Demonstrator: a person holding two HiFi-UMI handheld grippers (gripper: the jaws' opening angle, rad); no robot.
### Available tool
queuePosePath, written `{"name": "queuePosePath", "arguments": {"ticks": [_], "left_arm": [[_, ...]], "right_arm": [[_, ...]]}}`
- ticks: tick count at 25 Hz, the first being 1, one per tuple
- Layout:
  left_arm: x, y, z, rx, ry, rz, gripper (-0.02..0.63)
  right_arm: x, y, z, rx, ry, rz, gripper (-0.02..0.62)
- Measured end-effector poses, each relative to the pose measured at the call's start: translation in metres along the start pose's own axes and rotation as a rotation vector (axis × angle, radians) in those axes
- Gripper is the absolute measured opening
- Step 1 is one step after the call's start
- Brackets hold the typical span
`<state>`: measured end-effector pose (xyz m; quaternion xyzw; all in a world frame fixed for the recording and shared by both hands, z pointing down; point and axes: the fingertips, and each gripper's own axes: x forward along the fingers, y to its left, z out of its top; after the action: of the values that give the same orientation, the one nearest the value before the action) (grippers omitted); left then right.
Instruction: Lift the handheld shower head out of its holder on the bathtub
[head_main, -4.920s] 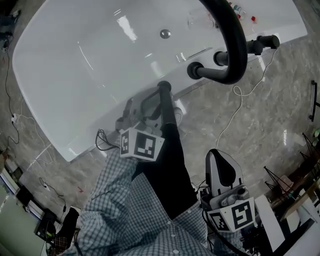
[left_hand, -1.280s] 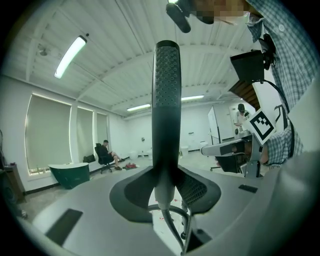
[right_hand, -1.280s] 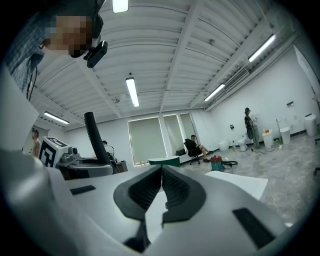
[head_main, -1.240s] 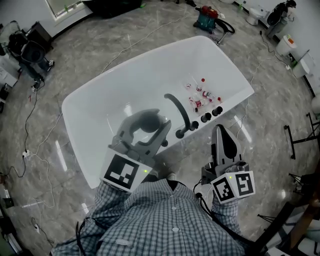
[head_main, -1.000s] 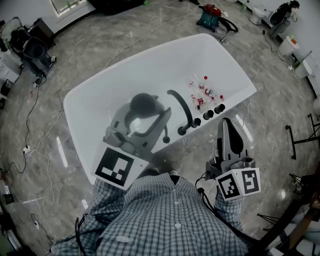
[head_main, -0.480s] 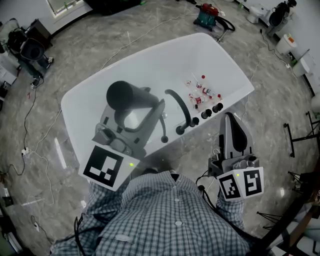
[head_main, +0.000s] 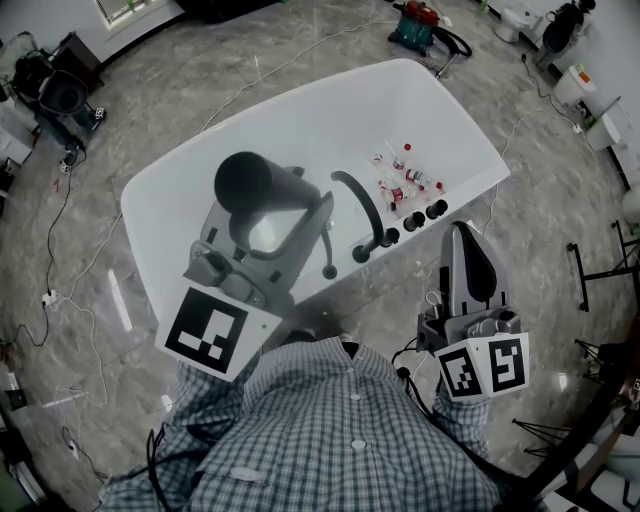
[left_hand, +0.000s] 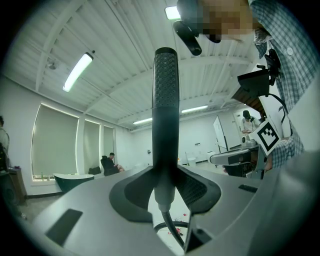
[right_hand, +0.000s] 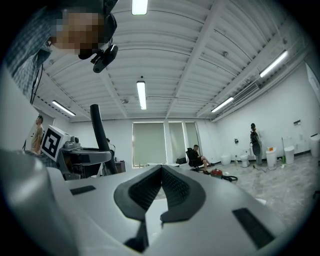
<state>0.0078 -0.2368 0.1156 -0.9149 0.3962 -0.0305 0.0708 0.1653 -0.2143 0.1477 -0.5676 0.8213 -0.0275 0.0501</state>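
Two tools are in my views. The left tool (head_main: 275, 215) has its jaws closed on the black handheld shower head (head_main: 262, 185), gripping the lower end of the stick-shaped handle. In the left gripper view the shower head (left_hand: 165, 115) stands upright between the dark ribbed pads (left_hand: 197, 187) of the left tool (left_hand: 165, 185), and one dark hose (left_hand: 170, 225) curls down from its bottom end. The right tool (head_main: 465, 245) has its jaws pressed together with nothing between them, as the right gripper view shows (right_hand: 161, 175). It hangs off the near right corner of the tub, over the grey marbled floor (head_main: 560, 200).

I see one white oval bathtub (head_main: 300, 115), and the shower head is held up above its near rim, clear of it. On that near rim stands one curved black spout (head_main: 360, 205), with three round black knobs (head_main: 414, 222) in a row to its right. Inside the tub, at the right end, lie several small clear bottles with red caps (head_main: 400, 178), too small for me to count or read.

Each tool carries one cube with black-and-white square markers, the left (head_main: 213, 335) and the right (head_main: 480, 368). My checked shirt (head_main: 340, 440) fills the bottom edge.
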Motion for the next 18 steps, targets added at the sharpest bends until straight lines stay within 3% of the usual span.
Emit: {"name": "queuePosePath", "arguments": {"ticks": [18], "left_arm": [[0.0016,-0.0024,-0.0009,0.012,0.007,-0.012,0.130]], "right_arm": [[0.0002,0.0006,0.0001,0.005,0.001,0.003,0.017]]}}
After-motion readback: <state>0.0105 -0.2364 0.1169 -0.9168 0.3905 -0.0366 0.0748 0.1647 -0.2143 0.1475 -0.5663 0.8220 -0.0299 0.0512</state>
